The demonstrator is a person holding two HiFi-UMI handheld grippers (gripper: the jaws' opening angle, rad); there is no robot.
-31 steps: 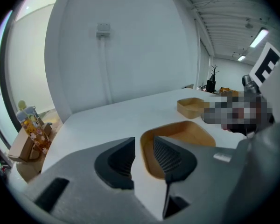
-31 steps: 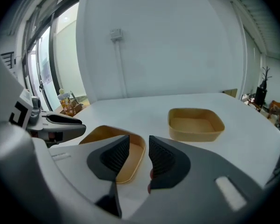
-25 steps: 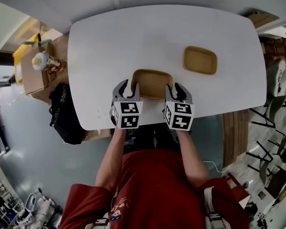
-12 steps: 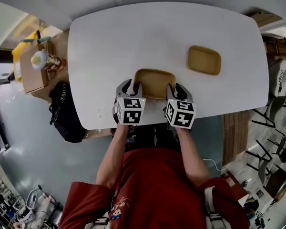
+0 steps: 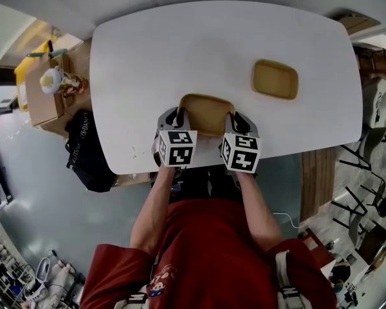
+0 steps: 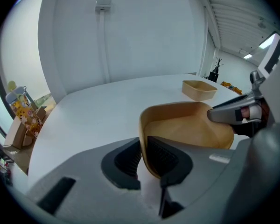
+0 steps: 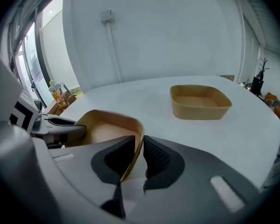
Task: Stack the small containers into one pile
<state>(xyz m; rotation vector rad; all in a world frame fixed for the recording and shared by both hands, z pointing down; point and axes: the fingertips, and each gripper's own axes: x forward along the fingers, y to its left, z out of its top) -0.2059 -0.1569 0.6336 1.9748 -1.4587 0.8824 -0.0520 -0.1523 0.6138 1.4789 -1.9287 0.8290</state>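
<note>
A tan near container [image 5: 206, 112] rests on the white table [image 5: 180, 50] close to its front edge. My left gripper [image 5: 173, 122] has just been closing, and its pads now pinch the left wall of the near container [image 6: 186, 125]. My right gripper [image 5: 237, 123] has also just been closing, and it clamps the right wall of the near container [image 7: 109, 127]. A second tan container [image 5: 275, 79] sits farther back to the right, also visible as the far container [image 7: 199, 101] and the far container [image 6: 199, 89].
Left of the table stand a cardboard box with a toy [image 5: 50, 85] and a black bag [image 5: 90, 153] on the floor. Chairs [image 5: 373, 108] stand at the right. The table's front edge lies just under both grippers.
Both grippers have closed their jaws onto the side walls of the near container. The left gripper sank slightly toward the table.
</note>
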